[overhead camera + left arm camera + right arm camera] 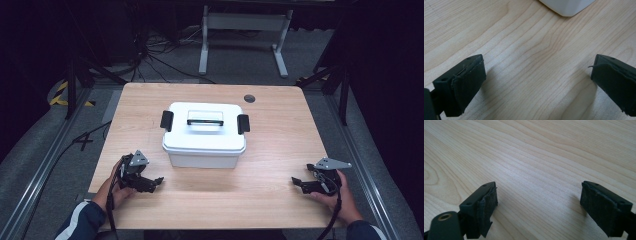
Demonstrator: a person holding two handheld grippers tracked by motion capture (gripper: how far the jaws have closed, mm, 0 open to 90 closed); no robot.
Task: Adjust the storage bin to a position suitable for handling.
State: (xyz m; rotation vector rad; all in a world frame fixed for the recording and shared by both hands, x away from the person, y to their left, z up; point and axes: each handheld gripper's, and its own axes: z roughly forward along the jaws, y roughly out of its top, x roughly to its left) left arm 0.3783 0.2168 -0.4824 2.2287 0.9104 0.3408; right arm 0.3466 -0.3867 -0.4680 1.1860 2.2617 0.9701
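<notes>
A white plastic box (204,135) with a lid, a handle on top and a black latch (166,120) at each end stands in the middle of the wooden table (270,150). My left gripper (156,182) rests low over the table in front of the box's left corner, open and empty. A rounded corner of the box (567,6) shows at the top of the left gripper view, beyond the spread jaws of my left gripper (537,80). Near the front right of the table my right gripper (298,184) stands open, with bare wood between the jaws of my right gripper (539,205).
A round dark cable port (249,98) sits in the table's far right area. Behind the table stands a white metal frame (245,30) on the grey floor, with black cables (150,55) to its left. Rails run along both sides of the table.
</notes>
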